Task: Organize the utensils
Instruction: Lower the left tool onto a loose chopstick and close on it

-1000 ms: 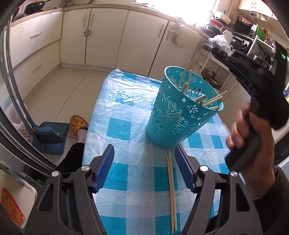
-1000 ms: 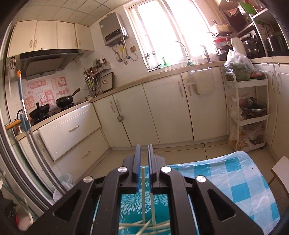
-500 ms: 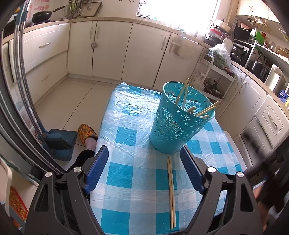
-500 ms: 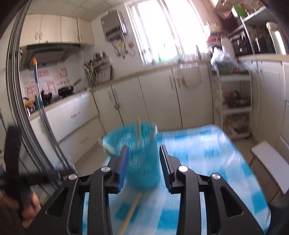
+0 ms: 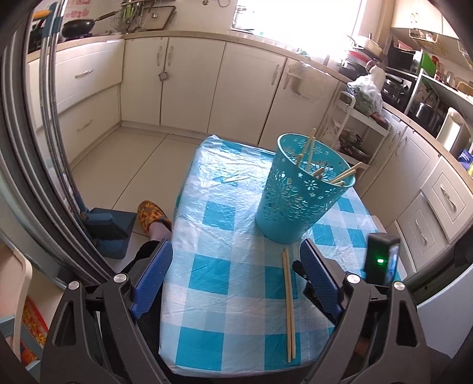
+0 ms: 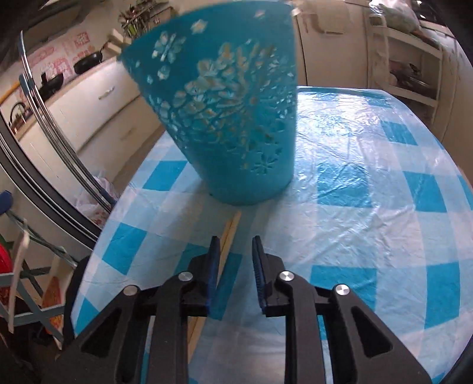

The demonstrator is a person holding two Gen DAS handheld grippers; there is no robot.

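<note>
checked blue tablecloth (image 5: pixel 224 283), cream kitchen cabinets (image 5: pixel 189 82) beyond.

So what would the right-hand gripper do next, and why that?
Probably slide slightly left and lower, so its open jaws straddle the pair of chopsticks lying on the table before the blue basket. The right gripper holds nothing, the pair lies just off its left finger, and the basket already holds other chopsticks.

Daylight is admitted through the overexposed window (image 5: pixel 298 28). Glare is cast on the tablecloth (image 5: pixel 224 189). Strong fisheye bending is seen at both frames' edges; the basket (image 6: pixel 227 118) is rendered motion-blurred.
</note>
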